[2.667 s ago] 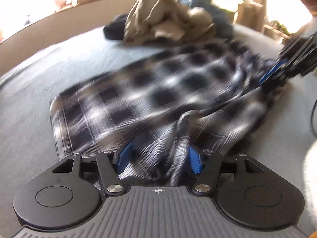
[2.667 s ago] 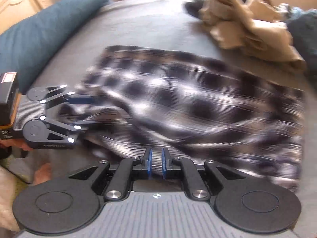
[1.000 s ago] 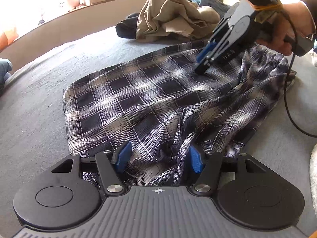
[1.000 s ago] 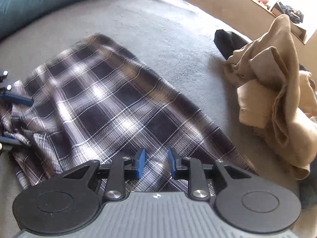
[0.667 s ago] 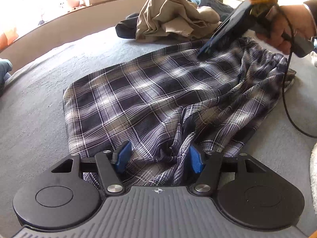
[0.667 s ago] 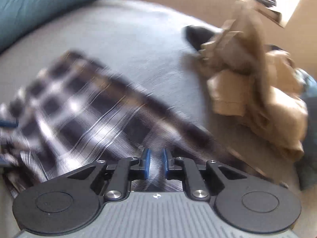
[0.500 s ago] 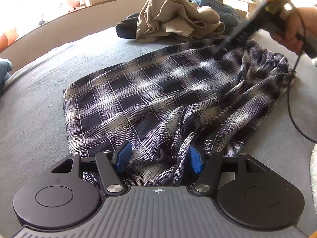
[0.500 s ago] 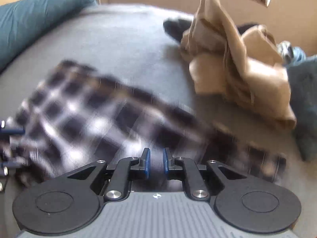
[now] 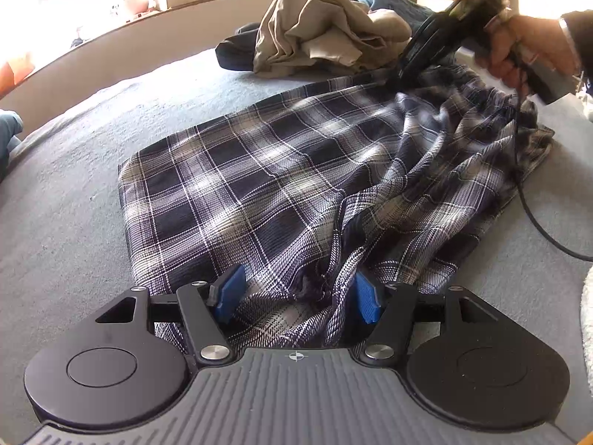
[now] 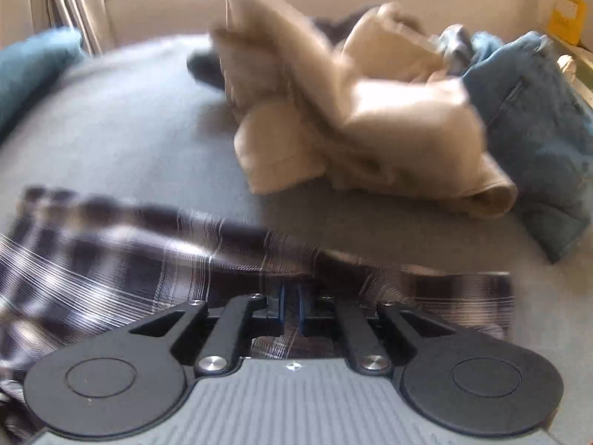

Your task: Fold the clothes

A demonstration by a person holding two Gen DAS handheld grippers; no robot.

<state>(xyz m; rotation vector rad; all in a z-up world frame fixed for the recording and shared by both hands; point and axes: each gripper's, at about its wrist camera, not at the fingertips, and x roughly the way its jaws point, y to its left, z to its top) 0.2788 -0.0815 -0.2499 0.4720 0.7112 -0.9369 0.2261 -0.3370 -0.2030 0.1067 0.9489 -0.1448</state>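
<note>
Gripper work is splitting two ways: the left gripper (image 9: pixel 298 294) is sitting with its blue pads spread wide around a bunched fold of the plaid pants (image 9: pixel 281 181), touching the cloth but not pinching it, while the right gripper (image 10: pixel 291 309) is pressing its pads nearly together on the far edge of the same pants, apparently nipping the fabric there, though blur is hiding the contact. The pants are lying spread across the middle of the grey bed (image 9: pixel 74 170), flat on one side and rumpled toward the end under the person's right hand (image 9: pixel 519 48). Behind them, toward the far edge of the bed, a heap of tan clothes (image 10: pixel 352 111) and blue jeans (image 10: pixel 537 129) is waiting. Judging by this, the person is arranging the pants for a fold; the next move is calling for the left gripper to close on its bunch so both ends can be lifted or drawn together.
</note>
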